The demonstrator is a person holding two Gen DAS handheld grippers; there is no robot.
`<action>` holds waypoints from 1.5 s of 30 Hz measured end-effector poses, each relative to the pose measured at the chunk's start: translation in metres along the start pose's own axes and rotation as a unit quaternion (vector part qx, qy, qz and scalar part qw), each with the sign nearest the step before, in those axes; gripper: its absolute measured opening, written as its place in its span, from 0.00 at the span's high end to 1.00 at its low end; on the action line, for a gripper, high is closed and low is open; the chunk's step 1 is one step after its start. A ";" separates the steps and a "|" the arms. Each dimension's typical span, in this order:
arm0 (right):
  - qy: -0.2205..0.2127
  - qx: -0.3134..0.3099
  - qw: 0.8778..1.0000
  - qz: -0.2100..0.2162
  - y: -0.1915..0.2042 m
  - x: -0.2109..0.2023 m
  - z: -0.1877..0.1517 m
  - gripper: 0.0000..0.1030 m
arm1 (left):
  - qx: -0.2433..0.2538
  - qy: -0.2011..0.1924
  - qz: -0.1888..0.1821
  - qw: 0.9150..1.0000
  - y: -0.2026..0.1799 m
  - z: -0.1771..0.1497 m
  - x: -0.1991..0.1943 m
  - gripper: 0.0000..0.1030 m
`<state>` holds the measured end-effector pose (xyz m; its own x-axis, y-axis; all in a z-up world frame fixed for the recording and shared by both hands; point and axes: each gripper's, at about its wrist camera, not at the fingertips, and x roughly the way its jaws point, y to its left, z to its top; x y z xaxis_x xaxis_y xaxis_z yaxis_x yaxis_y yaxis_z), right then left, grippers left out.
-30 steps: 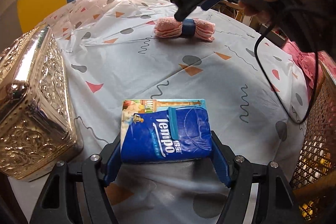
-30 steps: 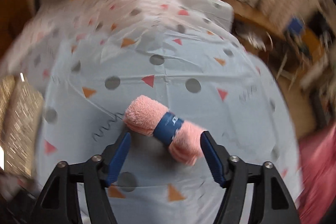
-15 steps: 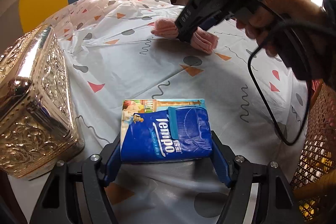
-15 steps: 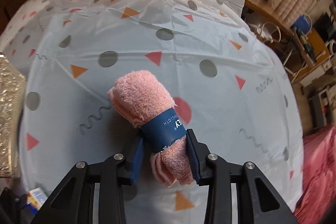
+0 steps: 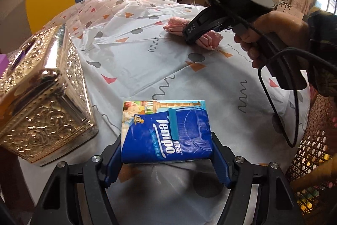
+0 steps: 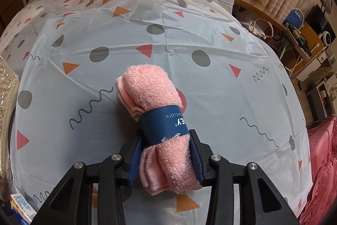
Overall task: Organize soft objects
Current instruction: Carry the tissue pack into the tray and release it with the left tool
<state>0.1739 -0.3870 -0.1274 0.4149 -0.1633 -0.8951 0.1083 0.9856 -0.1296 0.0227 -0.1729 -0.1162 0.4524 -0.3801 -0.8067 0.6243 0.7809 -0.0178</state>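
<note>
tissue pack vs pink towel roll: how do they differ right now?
The tissue pack is a flat, blue, glossy printed rectangle; the towel roll is a fuzzy pink cylinder with a navy paper band. The pack lies flat on the tablecloth between the left gripper fingers; the right gripper fingers squeeze the roll just below its band. Both are soft, and each sits in a gripper.

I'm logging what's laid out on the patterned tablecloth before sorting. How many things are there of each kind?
Tissue packs: 1, the blue Tempo tissue pack
Rolled washcloths: 1, the pink washcloth with a navy band
Metal boxes: 1, the embossed golden box
Total: 3
</note>
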 end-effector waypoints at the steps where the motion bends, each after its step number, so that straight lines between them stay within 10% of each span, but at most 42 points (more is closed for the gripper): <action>1: 0.000 0.003 1.000 0.001 -0.002 0.001 0.000 0.58 | 0.000 -0.001 0.000 1.000 -0.001 0.000 -0.002 0.29; 26: -0.009 -0.040 0.999 -0.029 0.014 -0.003 -0.005 0.62 | -0.073 -0.146 0.066 0.984 0.054 0.103 -0.117 0.29; 45: -0.040 -0.093 0.993 -0.064 0.028 -0.005 -0.012 0.64 | -0.133 -0.182 0.083 0.971 0.100 0.076 -0.173 0.29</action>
<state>0.1641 -0.3584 -0.1319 0.4792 -0.2829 -0.8309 -0.0010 0.9464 -0.3229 0.0551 -0.0664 0.0663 0.7588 -0.3499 -0.5493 0.3591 0.9284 -0.0955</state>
